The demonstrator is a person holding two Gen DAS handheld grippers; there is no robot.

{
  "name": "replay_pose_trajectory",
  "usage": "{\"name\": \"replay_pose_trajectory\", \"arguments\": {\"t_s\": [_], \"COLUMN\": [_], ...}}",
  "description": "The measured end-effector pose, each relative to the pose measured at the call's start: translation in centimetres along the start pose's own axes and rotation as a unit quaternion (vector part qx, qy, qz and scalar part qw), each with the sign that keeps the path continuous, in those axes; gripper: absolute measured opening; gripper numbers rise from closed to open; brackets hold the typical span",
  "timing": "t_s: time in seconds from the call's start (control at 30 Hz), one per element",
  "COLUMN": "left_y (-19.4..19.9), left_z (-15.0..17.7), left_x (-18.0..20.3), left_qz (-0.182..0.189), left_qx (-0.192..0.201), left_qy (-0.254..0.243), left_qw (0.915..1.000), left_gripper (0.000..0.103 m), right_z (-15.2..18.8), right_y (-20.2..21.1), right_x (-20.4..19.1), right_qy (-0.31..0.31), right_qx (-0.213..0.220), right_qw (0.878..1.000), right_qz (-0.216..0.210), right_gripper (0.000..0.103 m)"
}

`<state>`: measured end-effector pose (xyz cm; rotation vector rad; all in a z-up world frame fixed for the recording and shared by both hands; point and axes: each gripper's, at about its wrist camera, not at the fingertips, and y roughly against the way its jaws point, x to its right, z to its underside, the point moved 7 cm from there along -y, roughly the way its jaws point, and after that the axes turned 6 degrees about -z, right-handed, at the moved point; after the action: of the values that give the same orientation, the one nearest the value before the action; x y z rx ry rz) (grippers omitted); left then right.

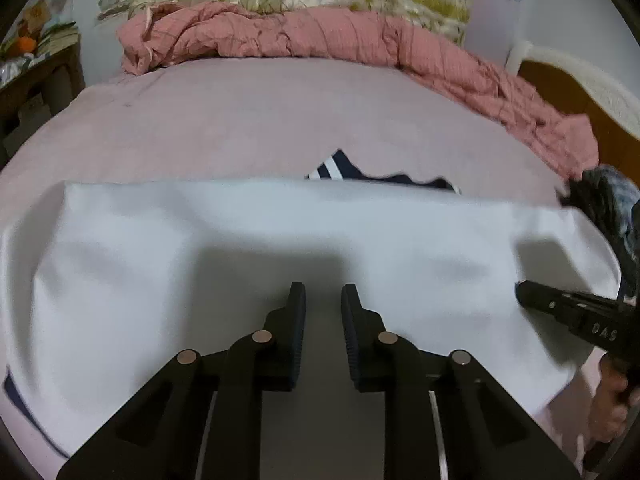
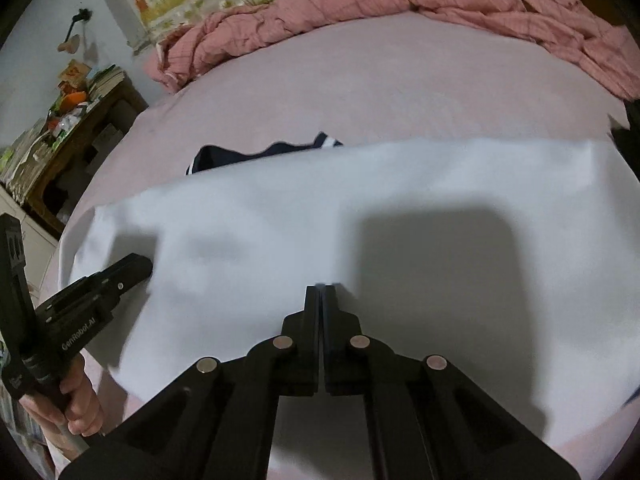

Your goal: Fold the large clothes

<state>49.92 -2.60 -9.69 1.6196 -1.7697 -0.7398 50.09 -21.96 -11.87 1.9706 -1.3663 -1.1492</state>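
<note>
While the white garment [image 1: 248,248] lies spread across the pink bed [image 1: 240,120] with a navy striped part [image 1: 340,168] showing past its far edge, the left gripper [image 1: 323,300] hovers over it with fingers parted and empty, and the right gripper [image 2: 323,294] has its fingers pressed together, whether on a pinch of cloth I cannot tell. The work looks mid-fold, so the next move likely calls for gripping an edge and carrying it over evenly. The left gripper's body reads "GenRobot.AI".
</note>
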Motion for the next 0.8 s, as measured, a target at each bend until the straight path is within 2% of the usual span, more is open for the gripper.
{"name": "replay_pose_trajectory", "arguments": {"t_s": [0.17, 0.33, 0.57, 0.63, 0.8], "left_y": [-1.6, -1.5, 2.9, 3.9, 5.7], "left_z": [-1.2, -1.0, 3.7, 5.2, 7.6], "left_x": [0.3, 0.1, 0.8, 1.0, 0.7], "left_qz": [-0.011, -0.017, 0.011, 0.013, 0.050], "left_qx": [0.023, 0.024, 0.003, 0.001, 0.004], "left_qy": [-0.019, -0.029, -0.007, 0.002, 0.034], "left_qw": [0.9995, 0.9991, 0.9999, 0.9999, 0.9982], "left_gripper": [0.019, 0.019, 0.016, 0.016, 0.016], "right_z": [-2.2, -2.1, 2.4, 3.8, 7.9], "right_y": [-1.2, -0.9, 1.8, 3.0, 5.3], "right_x": [0.4, 0.5, 0.9, 0.5, 0.8], "right_qy": [0.007, 0.021, 0.012, 0.027, -0.002], "right_qx": [0.054, 0.063, 0.047, 0.049, 0.044], "right_qw": [0.999, 0.998, 0.999, 0.998, 0.999], "right_qz": [0.005, 0.010, 0.008, 0.011, -0.018], "right_gripper": [0.002, 0.002, 0.002, 0.002, 0.002]}}
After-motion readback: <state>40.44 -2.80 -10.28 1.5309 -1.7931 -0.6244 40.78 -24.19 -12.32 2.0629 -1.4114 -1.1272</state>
